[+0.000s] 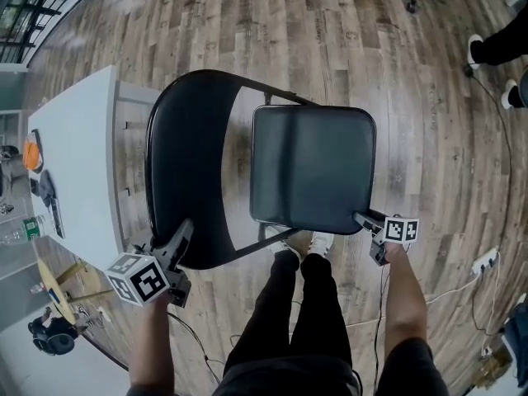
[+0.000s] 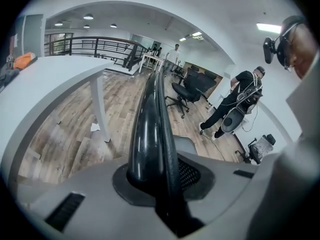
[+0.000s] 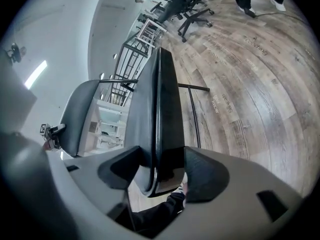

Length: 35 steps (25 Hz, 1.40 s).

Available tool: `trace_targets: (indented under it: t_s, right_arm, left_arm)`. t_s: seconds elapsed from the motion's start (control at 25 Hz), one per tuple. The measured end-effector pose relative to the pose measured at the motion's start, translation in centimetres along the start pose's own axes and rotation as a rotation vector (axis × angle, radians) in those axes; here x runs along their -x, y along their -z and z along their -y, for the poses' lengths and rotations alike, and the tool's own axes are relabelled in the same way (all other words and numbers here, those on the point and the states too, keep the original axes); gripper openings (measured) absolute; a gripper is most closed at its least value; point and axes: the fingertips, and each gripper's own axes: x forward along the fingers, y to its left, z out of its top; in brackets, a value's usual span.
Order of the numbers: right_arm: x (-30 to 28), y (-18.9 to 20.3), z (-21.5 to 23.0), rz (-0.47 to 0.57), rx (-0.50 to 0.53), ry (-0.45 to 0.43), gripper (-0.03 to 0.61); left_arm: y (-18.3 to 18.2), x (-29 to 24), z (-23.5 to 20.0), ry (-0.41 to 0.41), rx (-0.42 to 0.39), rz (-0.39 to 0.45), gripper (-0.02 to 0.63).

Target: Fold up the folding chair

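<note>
The black folding chair stands open on the wood floor in front of me. In the head view its curved backrest (image 1: 186,163) is at the left and its square padded seat (image 1: 313,167) at the right. My left gripper (image 1: 180,236) is shut on the near rim of the backrest (image 2: 150,119), and the left gripper view shows that rim running between the pads of the left gripper (image 2: 160,179). My right gripper (image 1: 363,219) is at the seat's near right corner. In the right gripper view, the edge of the seat (image 3: 160,109) sits between the jaws of the right gripper (image 3: 162,171), with both pads against it.
A white table (image 1: 78,155) stands close on the chair's left, with small items on it. My legs (image 1: 305,304) are just behind the chair. A cable and power strip (image 1: 483,262) lie on the floor at right. Another person (image 2: 235,99) and office chairs (image 3: 185,9) are farther off.
</note>
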Motion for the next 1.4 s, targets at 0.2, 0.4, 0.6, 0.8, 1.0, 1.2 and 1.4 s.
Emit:
trace_targets:
  t_s: [0.2, 0.4, 0.6, 0.8, 1.0, 1.2, 1.4]
  right_arm:
    - [0.7, -0.5, -4.2, -0.001, -0.003, -0.045, 0.269]
    - [1.2, -0.3, -9.7, 0.012, -0.003, -0.092, 0.244]
    - [1.1, -0.3, -16.8, 0.030, 0.010, -0.148, 0.219]
    - [0.3, 0.0, -24.4, 0.029, 0.022, -0.221, 0.208]
    - [-1.4, 0.7, -32.5, 0.020, 0.051, -0.299, 0.201]
    - [-4.1, 1.4, -39.7, 0.001, 0.095, -0.361, 0.199]
    - [-8.5, 2.7, -46.9, -0.048, 0.158, -0.428, 0.180]
  left_arm:
    - [-1.5, 2.1, 0.8, 0.003, -0.009, 0.018, 0.066]
    - [-2.6, 4.5, -0.5, -0.013, -0.011, 0.023, 0.063]
    - [-4.3, 7.5, -2.7, -0.025, -0.012, 0.029, 0.063]
    - [-6.1, 10.3, -4.9, -0.038, -0.018, 0.030, 0.063]
    - [-7.6, 13.2, -7.2, -0.051, -0.027, 0.036, 0.063]
    - [-8.8, 15.5, -9.0, -0.073, -0.041, 0.037, 0.063]
    - [-9.9, 18.1, -11.5, -0.092, -0.049, 0.039, 0.063]
